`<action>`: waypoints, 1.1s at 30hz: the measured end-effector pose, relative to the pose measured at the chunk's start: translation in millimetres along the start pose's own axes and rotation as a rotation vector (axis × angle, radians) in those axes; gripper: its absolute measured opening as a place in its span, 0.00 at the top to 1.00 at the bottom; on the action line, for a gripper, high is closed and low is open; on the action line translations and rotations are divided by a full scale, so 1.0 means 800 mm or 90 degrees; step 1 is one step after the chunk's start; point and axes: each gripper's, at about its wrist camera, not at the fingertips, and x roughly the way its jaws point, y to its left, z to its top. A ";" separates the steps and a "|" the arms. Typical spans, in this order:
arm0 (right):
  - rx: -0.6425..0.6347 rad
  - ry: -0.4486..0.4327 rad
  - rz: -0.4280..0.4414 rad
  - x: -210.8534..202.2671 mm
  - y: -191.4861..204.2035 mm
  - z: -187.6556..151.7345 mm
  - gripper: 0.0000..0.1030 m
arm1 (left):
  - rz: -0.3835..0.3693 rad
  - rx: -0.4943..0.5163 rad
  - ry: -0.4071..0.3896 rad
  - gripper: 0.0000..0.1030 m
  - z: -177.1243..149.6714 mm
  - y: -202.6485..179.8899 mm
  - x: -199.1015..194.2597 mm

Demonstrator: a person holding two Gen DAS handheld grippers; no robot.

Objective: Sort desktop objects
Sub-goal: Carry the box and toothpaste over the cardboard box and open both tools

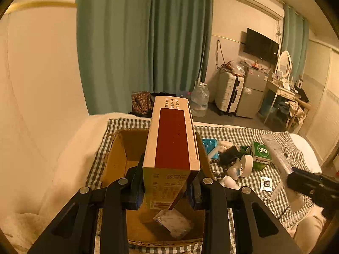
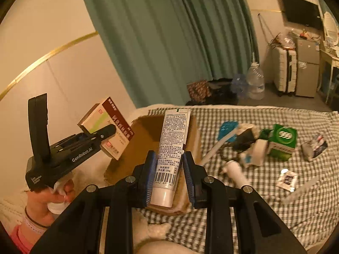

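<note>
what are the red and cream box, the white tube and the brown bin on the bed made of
Red and cream box: thin printed card, slightly glossy; crisp folded edges and a tuck flap.
White tube: looks like soft plastic or laminate, smooth sheen, flat crimped end, printed barcode.
Brown bin: corrugated cardboard, matte and raw brown, with a fluted edge at its front rim.

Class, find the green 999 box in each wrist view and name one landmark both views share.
Left wrist view: green 999 box lies right of centre on the checked cloth.
Right wrist view: it lies at right, on the cloth too.
Shared landmark: the cardboard box, left of it.
</note>
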 end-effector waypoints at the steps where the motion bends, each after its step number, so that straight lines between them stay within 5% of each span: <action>1: 0.000 0.008 0.004 0.010 0.007 0.001 0.75 | -0.001 -0.006 0.002 0.69 -0.001 0.006 0.004; 17: -0.023 0.078 -0.002 0.126 0.039 0.010 0.75 | 0.002 -0.026 0.074 0.69 -0.036 0.042 0.074; 19: 0.001 0.077 0.005 0.128 0.032 0.009 0.72 | 0.011 -0.030 0.078 0.56 -0.036 0.044 0.074; 20: 0.008 0.075 0.002 0.128 0.034 0.010 0.66 | 0.018 -0.030 0.078 0.29 -0.036 0.043 0.073; 21: 0.014 0.073 -0.003 0.128 0.032 0.010 0.44 | 0.035 -0.034 0.071 0.07 -0.035 0.044 0.070; 22: 0.023 0.065 -0.014 0.125 0.030 0.011 0.27 | 0.051 -0.039 0.057 0.03 -0.035 0.045 0.065; 23: 0.032 0.053 -0.023 0.120 0.027 0.012 0.26 | 0.056 -0.043 0.034 0.03 -0.036 0.047 0.059; 33: 0.086 -0.006 -0.078 0.045 -0.030 0.014 0.26 | 0.044 -0.004 0.033 0.02 -0.031 0.017 0.048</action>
